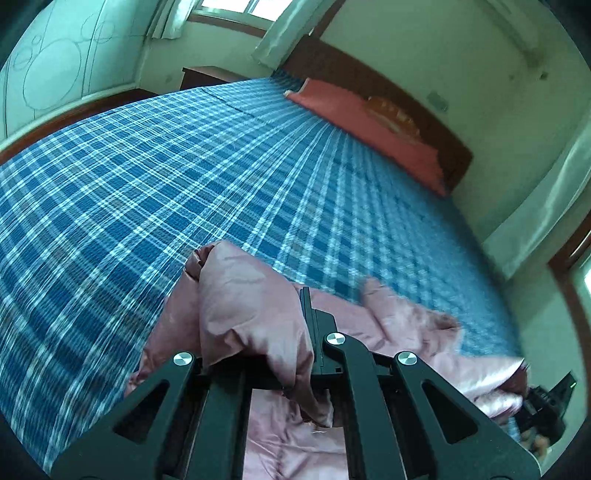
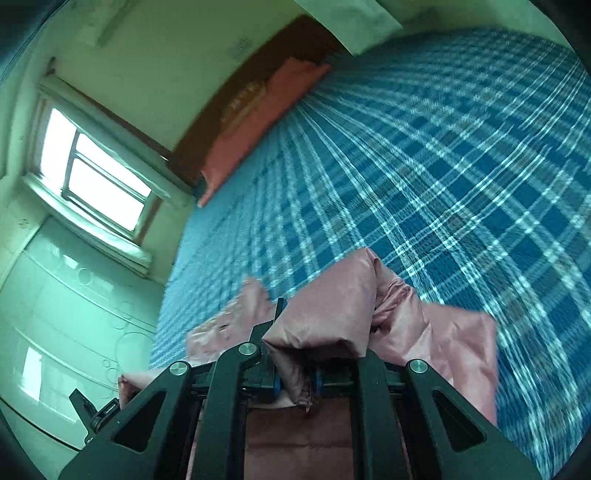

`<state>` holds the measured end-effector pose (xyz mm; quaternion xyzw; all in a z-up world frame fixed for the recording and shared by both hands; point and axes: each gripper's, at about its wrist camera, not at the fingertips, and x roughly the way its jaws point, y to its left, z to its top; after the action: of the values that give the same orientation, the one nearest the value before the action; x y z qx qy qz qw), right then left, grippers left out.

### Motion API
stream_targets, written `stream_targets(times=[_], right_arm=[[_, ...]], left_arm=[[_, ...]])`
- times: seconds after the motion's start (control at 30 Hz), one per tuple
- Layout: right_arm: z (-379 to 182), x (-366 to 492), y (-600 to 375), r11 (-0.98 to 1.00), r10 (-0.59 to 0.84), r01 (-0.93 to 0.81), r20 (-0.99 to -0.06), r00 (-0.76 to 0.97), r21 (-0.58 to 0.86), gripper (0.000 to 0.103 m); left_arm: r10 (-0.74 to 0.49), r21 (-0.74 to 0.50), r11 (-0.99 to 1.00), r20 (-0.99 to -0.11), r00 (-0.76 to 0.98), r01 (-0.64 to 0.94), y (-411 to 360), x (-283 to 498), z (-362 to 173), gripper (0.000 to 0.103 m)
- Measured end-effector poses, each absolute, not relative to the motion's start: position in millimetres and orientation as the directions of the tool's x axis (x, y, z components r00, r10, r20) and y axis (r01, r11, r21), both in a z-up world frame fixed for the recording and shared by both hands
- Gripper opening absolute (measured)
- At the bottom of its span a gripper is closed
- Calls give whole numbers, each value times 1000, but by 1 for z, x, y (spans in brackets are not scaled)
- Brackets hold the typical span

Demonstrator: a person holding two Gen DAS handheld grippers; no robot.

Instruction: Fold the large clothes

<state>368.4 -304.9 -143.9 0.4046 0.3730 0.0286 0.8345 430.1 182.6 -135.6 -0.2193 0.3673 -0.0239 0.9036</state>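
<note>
Plaid bed, pink garment bunched, orientation unclear

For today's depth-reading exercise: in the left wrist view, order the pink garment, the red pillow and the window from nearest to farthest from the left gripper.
1. Pink garment: pinched in the left gripper, at the bed's near edge.
2. Red pillow: at the far end of the bed, against the headboard, upper right.
3. Window: on the far wall beyond the bed, top of the picture.

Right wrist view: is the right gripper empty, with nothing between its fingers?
No. The right gripper is shut on a fold of the pink garment, which bunches up over its fingers above the blue plaid bedspread.
</note>
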Motion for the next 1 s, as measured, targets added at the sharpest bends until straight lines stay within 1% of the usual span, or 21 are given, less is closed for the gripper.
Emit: stream_targets(times=[0.07, 0.13, 0.2, 0.23, 0.27, 0.3, 0.33, 0.37, 0.4, 0.43, 0.53, 0.57, 0.6, 0.67, 0.7, 0.73, 0.8, 0.83, 0.93, 1.0], right_arm=[[-154, 379, -302, 681, 344, 266, -618, 707, 682, 13], [-159, 383, -299, 689, 340, 272, -631, 697, 671, 14], [-160, 384, -298, 699, 343, 273, -645, 683, 661, 19], [-157, 383, -299, 696, 351, 266, -638, 685, 667, 24], [-155, 381, -300, 691, 357, 258, -630, 690, 675, 36], [-150, 378, -301, 688, 358, 251, -618, 699, 682, 43], [-145, 375, -303, 687, 351, 245, -608, 712, 684, 59], [-137, 368, -304, 693, 335, 240, -598, 728, 680, 66], [-131, 363, -305, 699, 321, 231, -586, 744, 676, 66], [-123, 356, -304, 709, 314, 217, -575, 755, 671, 66], [-115, 345, -293, 742, 305, 199, -587, 750, 640, 66], [-116, 344, -287, 753, 309, 190, -593, 743, 630, 66], [-117, 344, -279, 767, 317, 179, -606, 729, 616, 66], [-119, 349, -259, 803, 325, 154, -639, 698, 576, 65], [-120, 353, -245, 830, 317, 134, -656, 685, 541, 64], [-120, 358, -235, 850, 308, 119, -667, 678, 513, 58], [-120, 377, -206, 893, 301, 62, -693, 655, 446, 55], [-123, 386, -192, 905, 304, 35, -704, 642, 423, 49], [-131, 407, -163, 938, 274, -4, -735, 621, 347, 48], [-137, 418, -152, 959, 229, -10, -752, 618, 284, 48]], left_arm=[[-187, -384, 915, -676, 713, -124, 179, 441, -148, 4], [-193, -389, 912, -687, 700, -130, 178, 446, -154, 6], [-206, -404, 905, -691, 693, -133, 179, 449, -153, 9], [-213, -412, 901, -691, 691, -133, 181, 449, -151, 11], [-221, -418, 898, -693, 686, -133, 182, 450, -149, 13], [-235, -430, 893, -694, 680, -131, 184, 449, -145, 18], [-243, -440, 889, -692, 679, -130, 185, 446, -142, 34], [-255, -455, 881, -684, 683, -127, 186, 442, -137, 47], [-265, -479, 869, -663, 700, -125, 189, 436, -131, 73], [-260, -491, 862, -644, 720, -128, 192, 431, -126, 78], [-254, -511, 853, -588, 768, -109, 200, 413, -107, 78], [-253, -501, 860, -583, 772, -96, 198, 410, -105, 78], [-245, -483, 871, -587, 771, -91, 196, 408, -105, 78], [-226, -399, 915, -618, 753, -53, 180, 407, -110, 76], [-216, -358, 933, -635, 742, -35, 172, 409, -115, 73], [-203, -328, 944, -647, 735, -28, 166, 410, -119, 70], [-184, -285, 958, -662, 726, -18, 156, 412, -130, 70], [-169, -258, 966, -672, 721, -14, 151, 415, -137, 70], [-124, -210, 977, -695, 709, -34, 147, 430, -153, 70], [-99, -190, 980, -713, 695, -55, 149, 440, -163, 70]])
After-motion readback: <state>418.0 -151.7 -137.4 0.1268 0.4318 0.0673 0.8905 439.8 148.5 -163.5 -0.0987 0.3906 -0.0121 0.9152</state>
